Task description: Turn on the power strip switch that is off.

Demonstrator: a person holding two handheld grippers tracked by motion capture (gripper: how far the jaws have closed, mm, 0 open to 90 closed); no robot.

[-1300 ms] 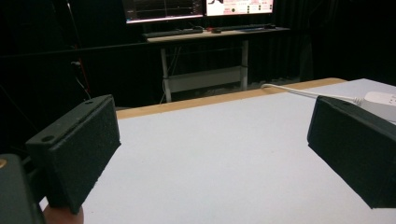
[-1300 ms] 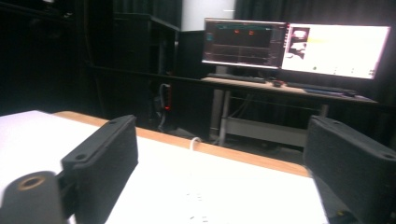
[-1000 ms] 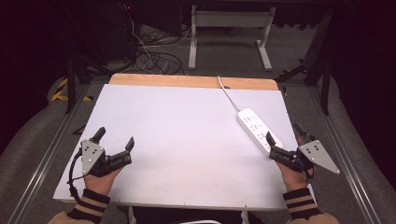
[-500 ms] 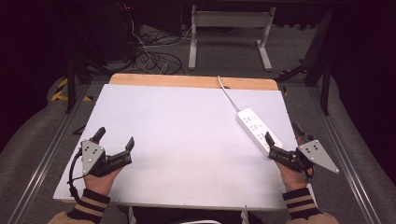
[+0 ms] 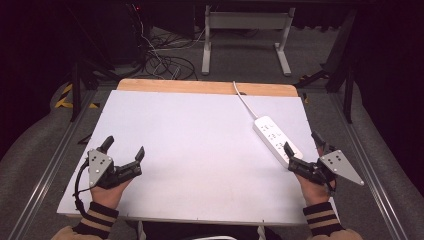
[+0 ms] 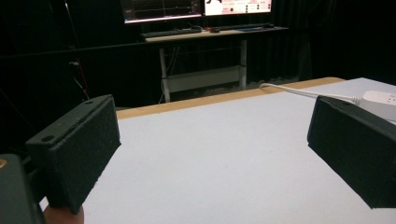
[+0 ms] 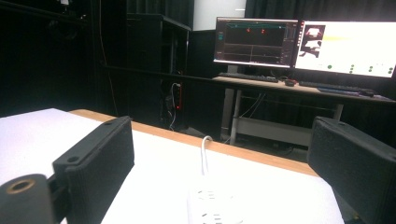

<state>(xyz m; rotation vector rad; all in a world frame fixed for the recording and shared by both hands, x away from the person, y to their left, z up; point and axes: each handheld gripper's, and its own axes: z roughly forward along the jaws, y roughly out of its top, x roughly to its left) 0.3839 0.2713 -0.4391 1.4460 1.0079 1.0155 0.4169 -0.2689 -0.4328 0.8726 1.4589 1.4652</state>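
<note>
Fingers first: both pairs stand spread wide with nothing between them. The right gripper [image 5: 304,145] sits at the near right of the table, its jaws framing the near end of the white power strip [image 5: 277,140] without touching it, as far as I can tell from here. In the right gripper view the strip [image 7: 217,205] lies straight ahead between the two black pads, its white cord [image 7: 204,150] running away toward the far wooden edge. The left gripper [image 5: 124,148] rests well apart at the near left corner, also empty. The strip lies slantwise on the right side of the white table [image 5: 190,150], cord [image 5: 245,102] trailing off the back. Beyond are a desk with lit monitors [image 7: 303,44] and loose cables on the floor [image 5: 160,62]. By my reckoning nothing is done yet: the strip is ungrasped, and closing on it is all ahead.
</note>
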